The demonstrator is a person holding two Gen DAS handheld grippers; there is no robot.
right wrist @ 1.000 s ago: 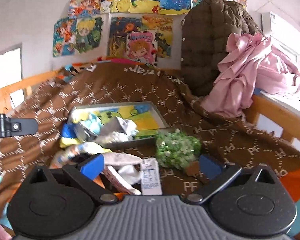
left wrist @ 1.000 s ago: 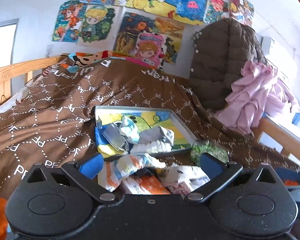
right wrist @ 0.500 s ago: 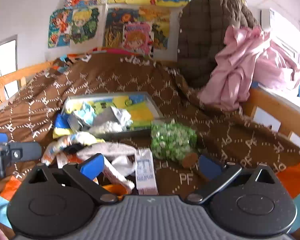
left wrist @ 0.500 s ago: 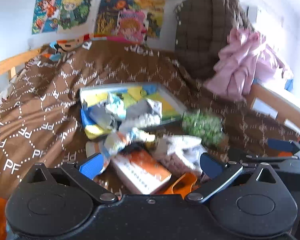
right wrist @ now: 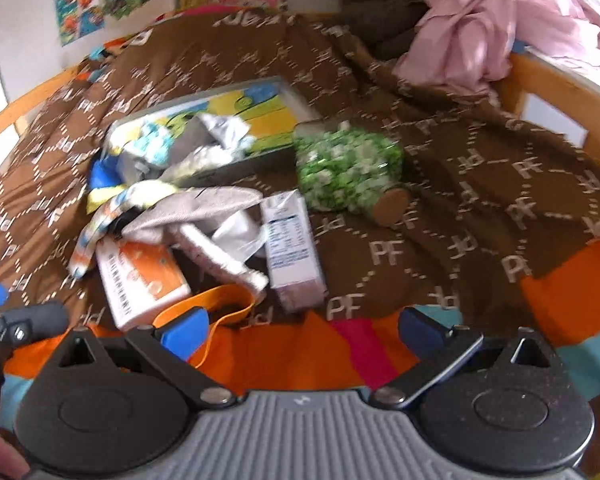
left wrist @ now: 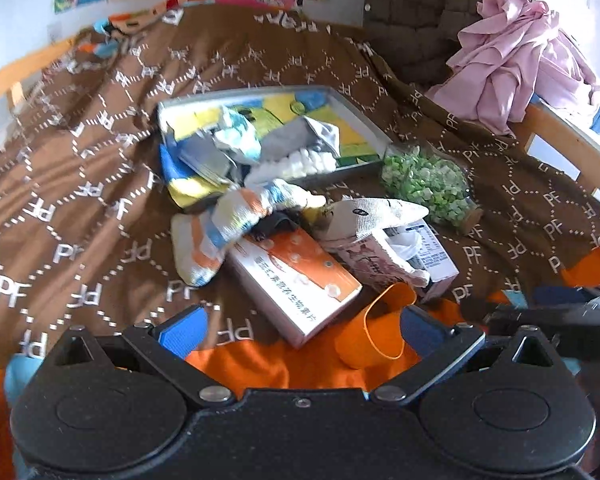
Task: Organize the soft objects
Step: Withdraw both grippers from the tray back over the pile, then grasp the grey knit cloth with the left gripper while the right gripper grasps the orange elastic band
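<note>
A grey tray (left wrist: 352, 110) (right wrist: 296, 106) lies on the brown bedspread and holds several socks, among them a blue-white sock (left wrist: 236, 140) and a grey sock (left wrist: 300, 140). In front of it lies a striped orange-blue-white sock (left wrist: 228, 220) (right wrist: 100, 220) and a grey-white sock (left wrist: 376, 212) (right wrist: 196, 204). My left gripper (left wrist: 300, 324) is open and empty, above the near edge of the pile. My right gripper (right wrist: 300, 328) is open and empty, to the right of it.
Among the socks lie an orange-white box (left wrist: 296, 280) (right wrist: 140, 276), an orange cup (left wrist: 372, 332) (right wrist: 220, 304), a pink carton (left wrist: 384, 256) (right wrist: 292, 248) and a corked jar of green candies (left wrist: 428, 188) (right wrist: 348, 168). A pink cloth (left wrist: 516, 56) hangs on the wooden bed rail (left wrist: 572, 148).
Both grippers have pulled back toward me and tilted down, so the pile sits farther off and the orange cup and the orange bed edge have come into view. Both stay open.
</note>
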